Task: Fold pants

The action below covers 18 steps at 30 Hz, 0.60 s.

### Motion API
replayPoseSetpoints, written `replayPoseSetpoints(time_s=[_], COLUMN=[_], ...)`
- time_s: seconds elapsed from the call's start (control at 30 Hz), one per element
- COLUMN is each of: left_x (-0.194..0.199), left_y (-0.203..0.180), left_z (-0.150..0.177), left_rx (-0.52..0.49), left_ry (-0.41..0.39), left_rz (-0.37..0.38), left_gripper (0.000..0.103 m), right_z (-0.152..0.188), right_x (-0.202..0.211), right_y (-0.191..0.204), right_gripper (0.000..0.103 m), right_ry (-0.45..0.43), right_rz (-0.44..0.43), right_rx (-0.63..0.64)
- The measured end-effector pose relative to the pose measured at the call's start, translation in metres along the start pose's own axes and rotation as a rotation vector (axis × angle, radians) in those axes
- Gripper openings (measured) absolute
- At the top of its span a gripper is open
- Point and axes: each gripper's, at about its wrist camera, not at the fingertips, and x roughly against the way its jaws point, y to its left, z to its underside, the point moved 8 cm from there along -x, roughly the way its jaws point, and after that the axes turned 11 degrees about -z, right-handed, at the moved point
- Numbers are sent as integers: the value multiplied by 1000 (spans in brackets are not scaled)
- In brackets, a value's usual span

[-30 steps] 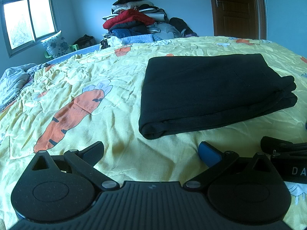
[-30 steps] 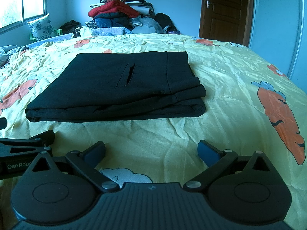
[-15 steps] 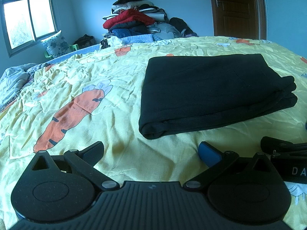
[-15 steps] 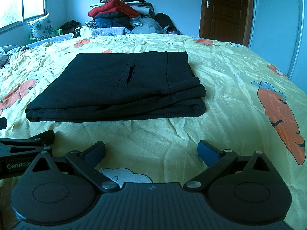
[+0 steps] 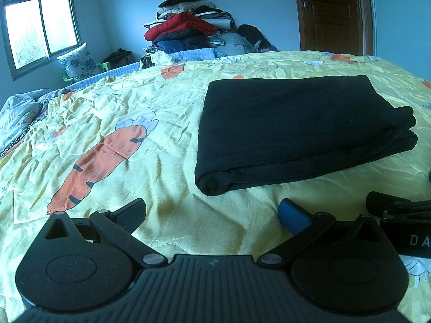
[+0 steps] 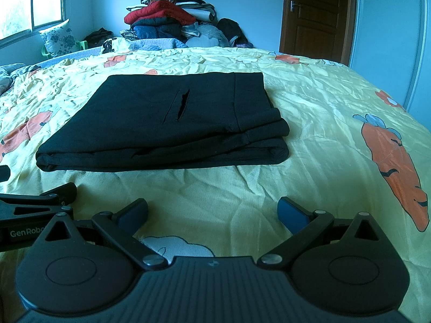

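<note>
The black pants (image 5: 296, 126) lie folded into a flat rectangle on the yellow carrot-print bedspread (image 5: 113, 123). In the right wrist view the pants (image 6: 172, 123) show a pocket slit on top. My left gripper (image 5: 212, 212) is open and empty, low over the bedspread just short of the pants' near left corner. My right gripper (image 6: 212, 212) is open and empty, in front of the pants' near edge. Each gripper shows at the edge of the other's view: the right one (image 5: 398, 207) and the left one (image 6: 40, 196).
A pile of clothes (image 5: 188, 29) is stacked against the far wall. A brown door (image 6: 317, 13) stands at the back right. A window (image 5: 40, 29) and a floral pillow (image 5: 78, 62) are at the left. A crumpled quilt (image 5: 16, 118) lies at the bed's left edge.
</note>
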Motion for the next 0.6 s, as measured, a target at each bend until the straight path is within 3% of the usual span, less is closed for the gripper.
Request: replayPoseSetpoints(time_s=[0.33,0.6], left_x=[-1,8], left_y=[5,43], left_z=[0,-14], left_rx=[31,182], left_ry=[16,-26], left_rz=[32,-110], left_gripper=[103,103], right_z=[0,0], right_x=[0,0], right_y=[0,0], right_gripper=[103,103], right_ry=[0,-1], right_rz=[-1,-1], right_rx=[0,0])
